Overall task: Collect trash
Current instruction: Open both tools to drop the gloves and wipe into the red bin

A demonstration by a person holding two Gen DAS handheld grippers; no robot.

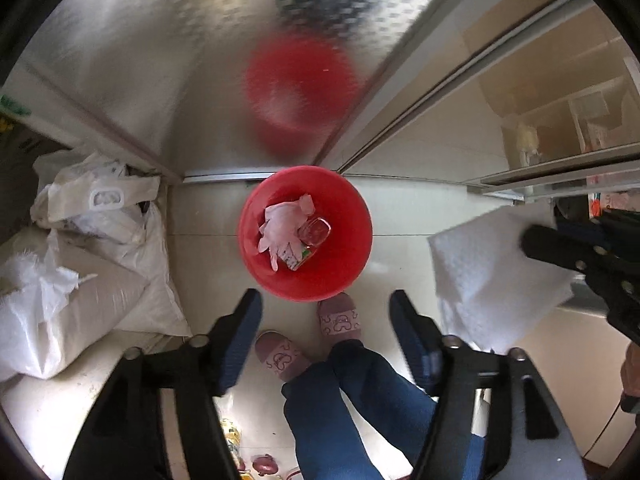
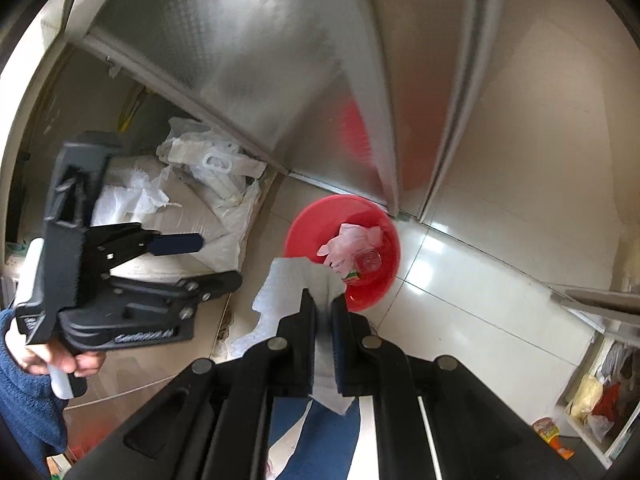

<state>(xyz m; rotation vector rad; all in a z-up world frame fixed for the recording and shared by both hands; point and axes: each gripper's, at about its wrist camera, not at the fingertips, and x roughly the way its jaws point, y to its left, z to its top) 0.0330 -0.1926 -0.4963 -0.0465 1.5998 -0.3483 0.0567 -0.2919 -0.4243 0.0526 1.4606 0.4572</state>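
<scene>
A red bin point(image 1: 306, 236) stands on the floor against a steel cabinet; it also shows in the right wrist view point(image 2: 344, 248). Inside lie a pink glove point(image 1: 282, 224), a clear plastic cup point(image 1: 316, 232) and a small carton. My left gripper point(image 1: 326, 308) is open and empty, high above the bin's near rim. My right gripper point(image 2: 323, 300) is shut on a white paper towel point(image 2: 288, 284), held above the floor just left of the bin. The towel point(image 1: 492, 268) and the right gripper point(image 1: 532, 240) also show at the right of the left wrist view.
White sacks and plastic bags point(image 1: 88, 240) are piled on the floor left of the bin. The person's slippered feet point(image 1: 308, 336) stand right in front of it. A steel cabinet point(image 1: 200, 60) rises behind. A shelf with items point(image 2: 600, 400) sits at the right.
</scene>
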